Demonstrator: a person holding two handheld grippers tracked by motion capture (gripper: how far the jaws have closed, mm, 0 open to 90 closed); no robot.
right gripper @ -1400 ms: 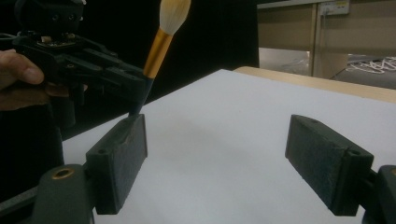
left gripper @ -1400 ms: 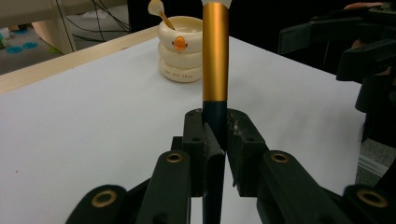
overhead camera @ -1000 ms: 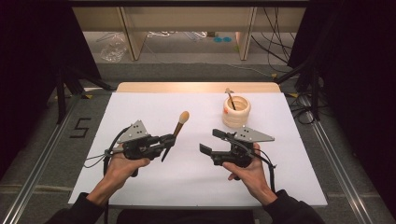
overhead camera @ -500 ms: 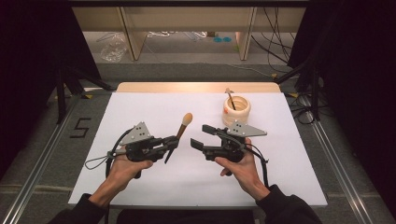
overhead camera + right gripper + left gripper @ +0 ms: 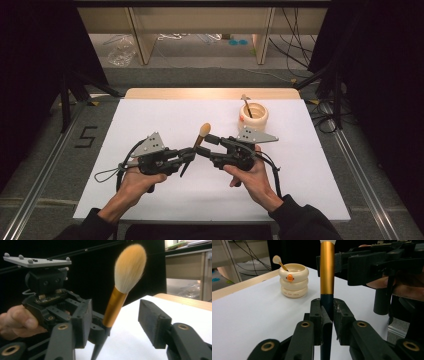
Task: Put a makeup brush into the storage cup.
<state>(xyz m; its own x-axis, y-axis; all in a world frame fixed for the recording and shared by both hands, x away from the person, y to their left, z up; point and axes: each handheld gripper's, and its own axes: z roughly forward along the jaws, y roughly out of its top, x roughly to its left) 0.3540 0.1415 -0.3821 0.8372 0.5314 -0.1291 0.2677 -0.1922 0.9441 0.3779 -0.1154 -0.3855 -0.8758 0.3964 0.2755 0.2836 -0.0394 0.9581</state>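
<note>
Showing makeup brush [image 5: 117, 298]: gold ferrule, fluffy peach-white tip

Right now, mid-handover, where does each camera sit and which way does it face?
High view: above the person's side, looking forward and down on the white table; both forearms and hands enter from below.
Left gripper view: on the left tool, looking along its jaws, clamped on the dark-handled, gold-ferruled makeup brush.
Right gripper view: on the right tool, jaws just closing around the brush, not yet pressing; the left hand shows.
All three share the brush.
</note>
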